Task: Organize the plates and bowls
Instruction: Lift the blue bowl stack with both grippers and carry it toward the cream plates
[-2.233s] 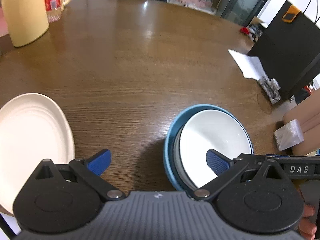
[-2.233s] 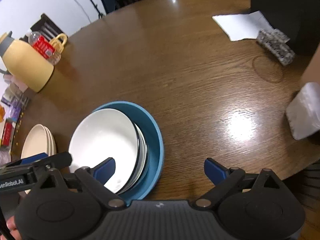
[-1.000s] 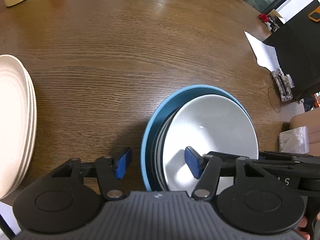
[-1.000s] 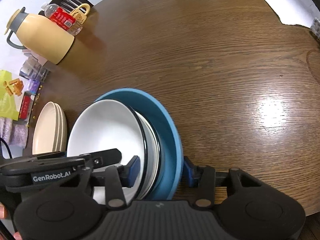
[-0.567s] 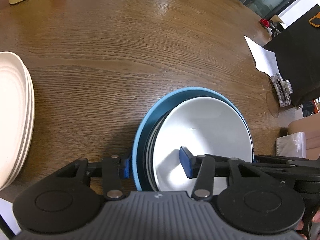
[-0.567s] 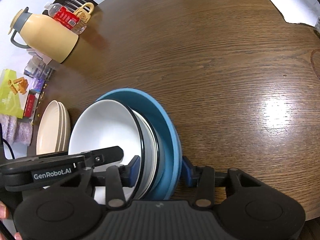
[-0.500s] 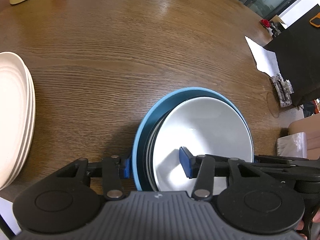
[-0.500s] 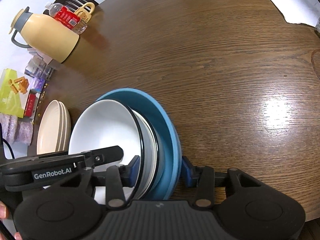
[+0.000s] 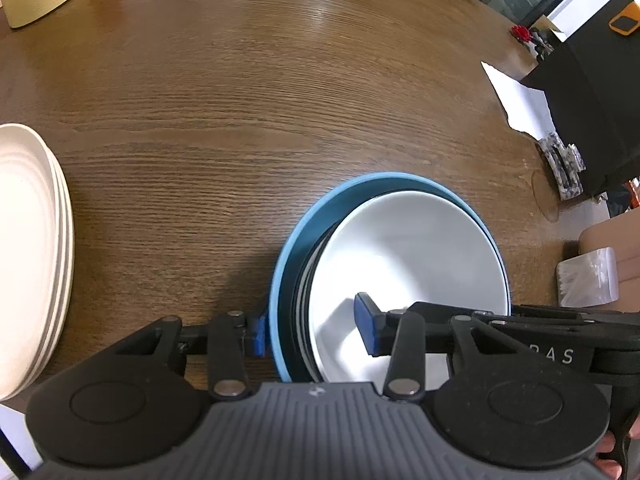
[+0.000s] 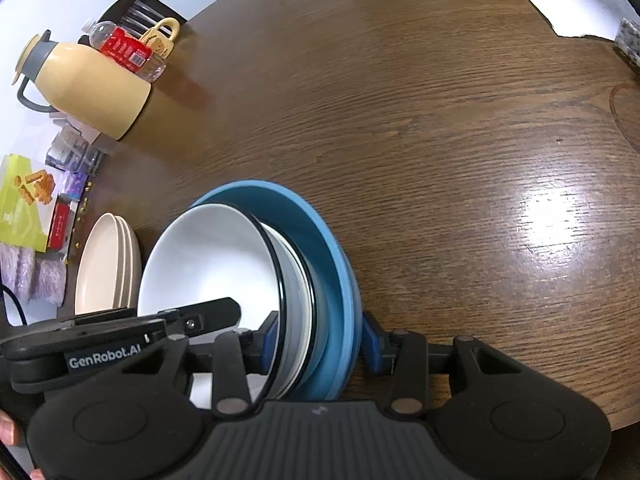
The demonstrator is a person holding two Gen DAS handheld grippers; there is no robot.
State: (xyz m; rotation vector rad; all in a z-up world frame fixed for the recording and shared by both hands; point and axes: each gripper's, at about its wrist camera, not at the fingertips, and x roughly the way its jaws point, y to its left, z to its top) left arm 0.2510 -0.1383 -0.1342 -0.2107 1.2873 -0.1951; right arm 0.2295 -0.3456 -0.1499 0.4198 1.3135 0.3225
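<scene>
Left hand-held gripper closing, right hand-held gripper clamped across bowl stack; next, level lift toward cream plates.

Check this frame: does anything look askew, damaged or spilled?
The white bowls sit off-centre in the blue bowl, crowded against one wall. The paper sheet has a ragged torn edge. Nothing spilled.
</scene>
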